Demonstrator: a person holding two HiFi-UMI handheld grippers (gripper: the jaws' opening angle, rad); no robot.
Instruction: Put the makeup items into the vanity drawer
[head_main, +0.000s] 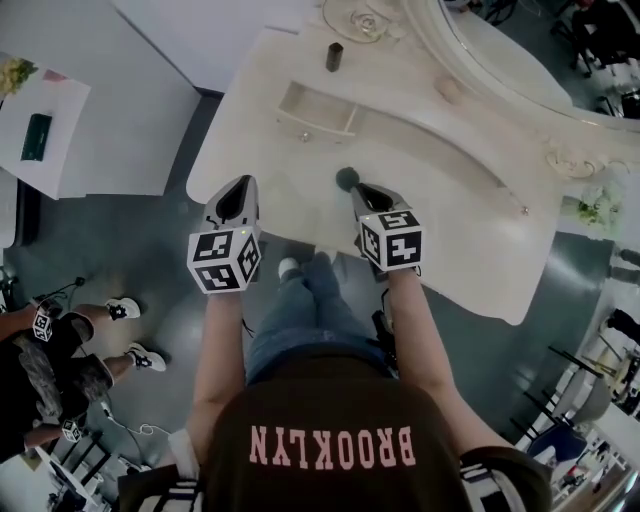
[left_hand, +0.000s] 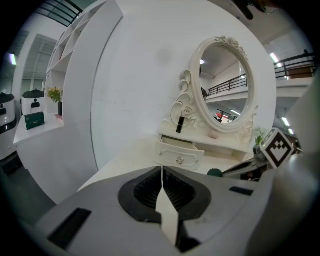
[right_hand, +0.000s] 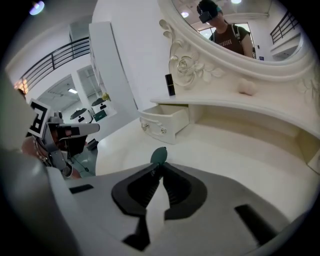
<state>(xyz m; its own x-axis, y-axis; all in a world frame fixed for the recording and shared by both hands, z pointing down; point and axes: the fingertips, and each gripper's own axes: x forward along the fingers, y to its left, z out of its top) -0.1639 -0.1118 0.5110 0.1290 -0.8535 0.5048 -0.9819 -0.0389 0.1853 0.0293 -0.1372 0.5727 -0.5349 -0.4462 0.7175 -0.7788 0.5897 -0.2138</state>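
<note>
The cream vanity table (head_main: 480, 240) has one small drawer (head_main: 318, 112) pulled open at its back left. A black lipstick tube (head_main: 334, 56) stands upright on the shelf behind the drawer. A small pink item (head_main: 447, 88) lies under the mirror (head_main: 500, 50). My right gripper (head_main: 358, 188) is shut on a dark green makeup sponge (right_hand: 159, 155) just above the tabletop, in front of the drawer (right_hand: 165, 121). My left gripper (head_main: 232, 192) hovers at the table's left front edge, shut and holding nothing, with the drawer (left_hand: 179, 152) ahead of it.
A glass dish (head_main: 360, 18) sits at the back by the mirror, and white flowers (head_main: 598, 205) stand at the right end. A white side table with a green box (head_main: 37, 137) stands to the left. A person (head_main: 60, 350) sits on the floor at lower left.
</note>
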